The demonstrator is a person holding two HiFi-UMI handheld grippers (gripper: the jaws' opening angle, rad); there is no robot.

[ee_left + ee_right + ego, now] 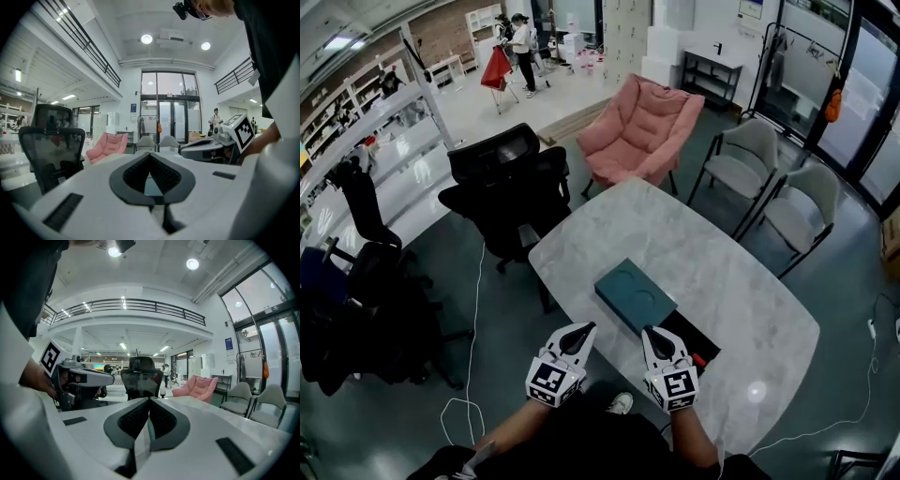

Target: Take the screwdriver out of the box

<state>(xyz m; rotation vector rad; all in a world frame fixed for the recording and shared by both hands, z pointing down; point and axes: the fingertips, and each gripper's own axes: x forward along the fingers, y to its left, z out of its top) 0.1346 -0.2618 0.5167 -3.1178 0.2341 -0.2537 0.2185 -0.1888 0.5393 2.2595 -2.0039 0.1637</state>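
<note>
Marble table sits in a big open office, and both tools are at its near edge.

- Left gripper: jaws pressed together, nothing between them. It hovers over the table edge, just left of the box.
- Right gripper: jaws also pressed together and empty, tip right at the near end of the box.
- Teal box: lies flat mid-table. A black tray shows at its near-right end, so it looks partly opened.
- Red bit: sits in that tray beside the right gripper, probably the screwdriver handle, too small to confirm.
- Progress: tray looks exposed, nothing gripped. Left to do: open the jaws, pinch the screwdriver, lift it clear.
- Beyond the table: black office chair, pink lounge chair and grey chairs.
</note>
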